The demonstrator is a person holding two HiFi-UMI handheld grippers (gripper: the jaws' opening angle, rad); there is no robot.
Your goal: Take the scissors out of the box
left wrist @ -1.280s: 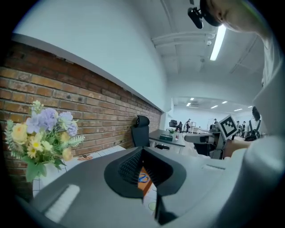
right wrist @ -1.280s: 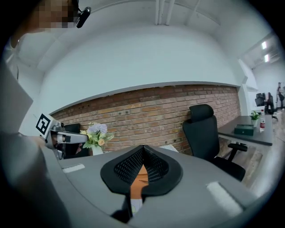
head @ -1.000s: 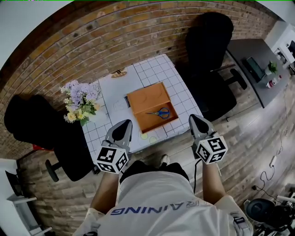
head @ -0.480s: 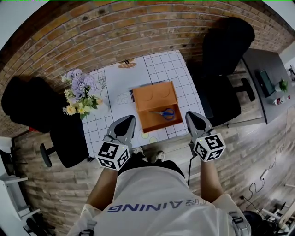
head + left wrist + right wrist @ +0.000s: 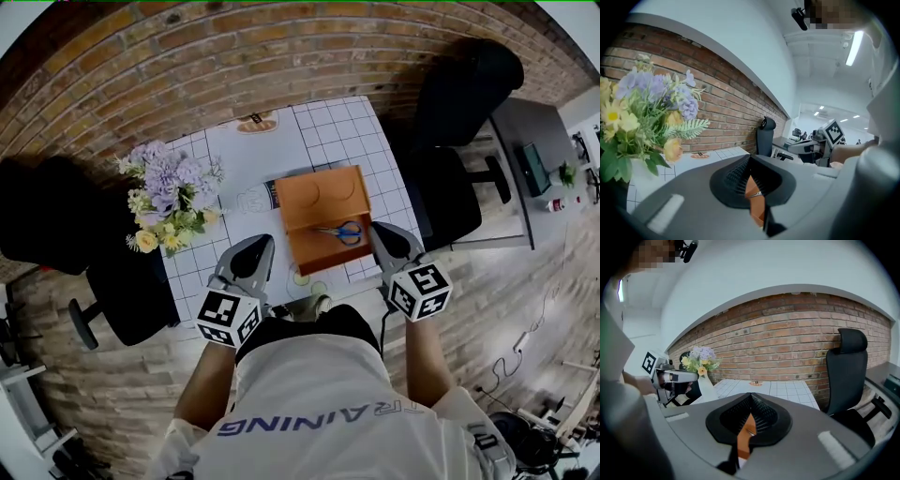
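Observation:
An orange box (image 5: 319, 202) stands open on the white gridded table (image 5: 337, 131), with its lid raised at the back. Blue-handled scissors (image 5: 340, 232) lie inside it, toward the right. My left gripper (image 5: 261, 242) hovers shut over the table's front edge, left of the box, with nothing in it. My right gripper (image 5: 377, 228) is shut and empty just off the box's right front corner, close to the scissors. A sliver of the orange box (image 5: 757, 197) shows below the closed tips of the left gripper (image 5: 750, 158). The right gripper (image 5: 751, 395) likewise shows the box (image 5: 743, 439) below its tips.
A vase of purple and yellow flowers (image 5: 173, 202) stands on the table's left side. Black office chairs flank the table at the right (image 5: 441, 187) and left (image 5: 47, 230). A brick wall (image 5: 234, 56) runs behind it. A grey desk (image 5: 539, 159) is far right.
Both grippers have come forward toward the table. The right one has closed in on the box's right front corner; both stay shut.

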